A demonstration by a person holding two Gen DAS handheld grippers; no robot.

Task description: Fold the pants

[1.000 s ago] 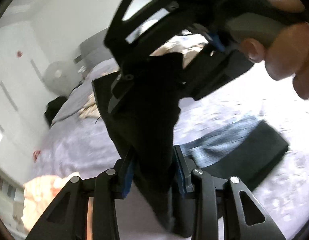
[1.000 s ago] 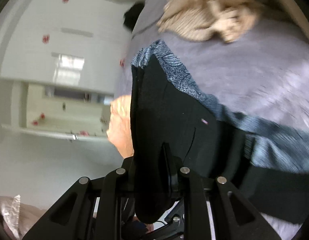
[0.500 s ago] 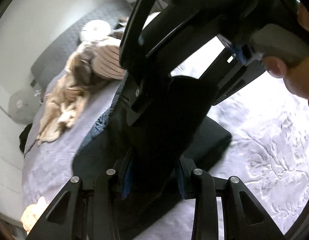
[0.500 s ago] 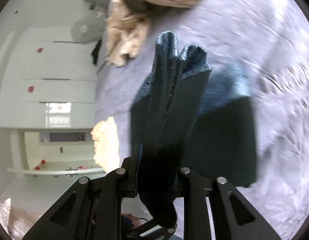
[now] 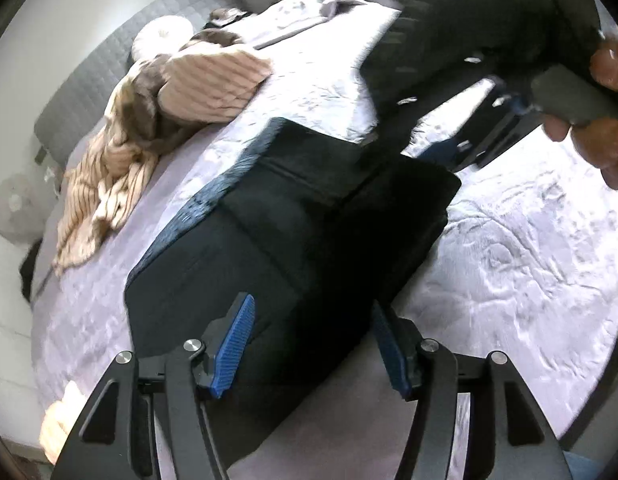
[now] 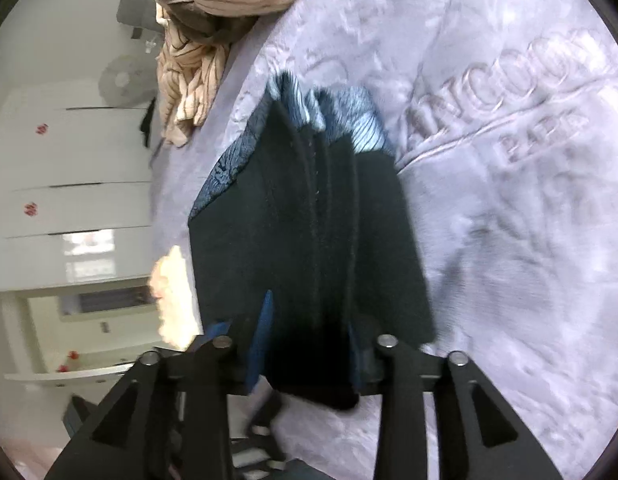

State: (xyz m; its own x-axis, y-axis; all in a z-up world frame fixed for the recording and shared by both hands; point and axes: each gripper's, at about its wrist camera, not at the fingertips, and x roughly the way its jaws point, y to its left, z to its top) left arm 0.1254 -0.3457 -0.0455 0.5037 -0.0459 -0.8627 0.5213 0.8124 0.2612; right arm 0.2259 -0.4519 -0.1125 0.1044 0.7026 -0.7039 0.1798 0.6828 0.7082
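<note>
The black pants (image 5: 293, 224) lie folded in a thick rectangle on the lilac bedspread (image 5: 529, 248), with a blue patterned lining along the far edge. My left gripper (image 5: 309, 344) is open just above the near end of the fold, its blue pads (image 5: 235, 344) apart and holding nothing. The right gripper (image 5: 461, 136) hangs over the far corner of the pants in the left wrist view. In the right wrist view the pants (image 6: 305, 232) run away from my right gripper (image 6: 309, 344), whose jaws stand apart around the near edge of the cloth.
A beige striped blanket (image 5: 157, 120) is heaped on the bed beyond the pants, also in the right wrist view (image 6: 213, 24). A grey headboard (image 5: 109, 52) is behind it. White cupboards (image 6: 69, 168) and a fan (image 6: 121, 80) stand beside the bed.
Both grippers carried the pants end over and laid it down on the rest, making the fold. Both then opened and let go of the cloth.
</note>
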